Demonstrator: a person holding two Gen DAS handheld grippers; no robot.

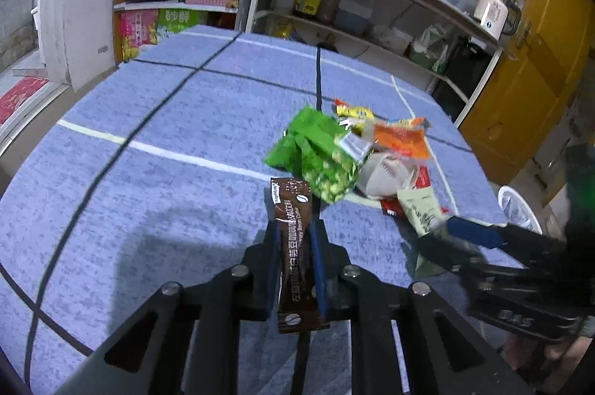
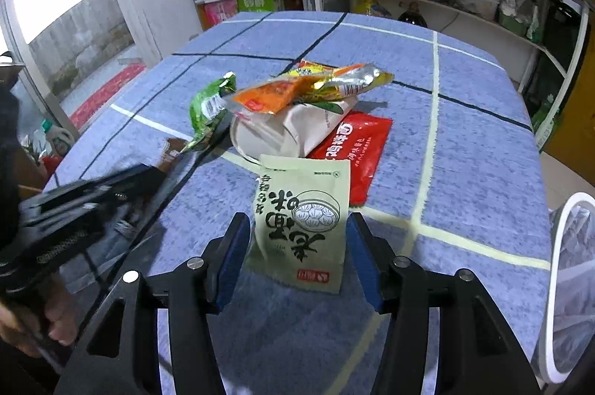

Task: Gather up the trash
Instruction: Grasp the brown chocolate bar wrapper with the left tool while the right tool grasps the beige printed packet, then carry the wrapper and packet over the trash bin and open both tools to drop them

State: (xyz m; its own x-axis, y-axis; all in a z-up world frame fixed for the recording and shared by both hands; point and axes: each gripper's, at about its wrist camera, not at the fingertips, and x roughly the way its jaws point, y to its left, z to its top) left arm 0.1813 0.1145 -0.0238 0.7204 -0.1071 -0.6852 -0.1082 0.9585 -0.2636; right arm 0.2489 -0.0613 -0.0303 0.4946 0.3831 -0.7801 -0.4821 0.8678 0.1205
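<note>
My left gripper [image 1: 294, 227] is shut on a brown coffee-stick wrapper [image 1: 293, 246] and holds it above the blue tablecloth [image 1: 167, 201]. It also shows at the left of the right wrist view [image 2: 122, 183]. My right gripper [image 2: 295, 227] is open, its fingers either side of a pale green paper packet [image 2: 303, 220] that lies on the cloth. Beyond lies a trash pile: a green snack bag [image 1: 316, 157], an orange sachet [image 2: 275, 95], a yellow wrapper [image 2: 346, 80], a beige paper cup [image 2: 286, 131] and a red packet [image 2: 353, 145].
A white mesh bin [image 2: 569, 283] stands off the table's right edge, also in the left wrist view [image 1: 517, 209]. Cluttered kitchen shelves [image 1: 334, 12] run behind the table. A yellow door [image 1: 531, 79] is at the right.
</note>
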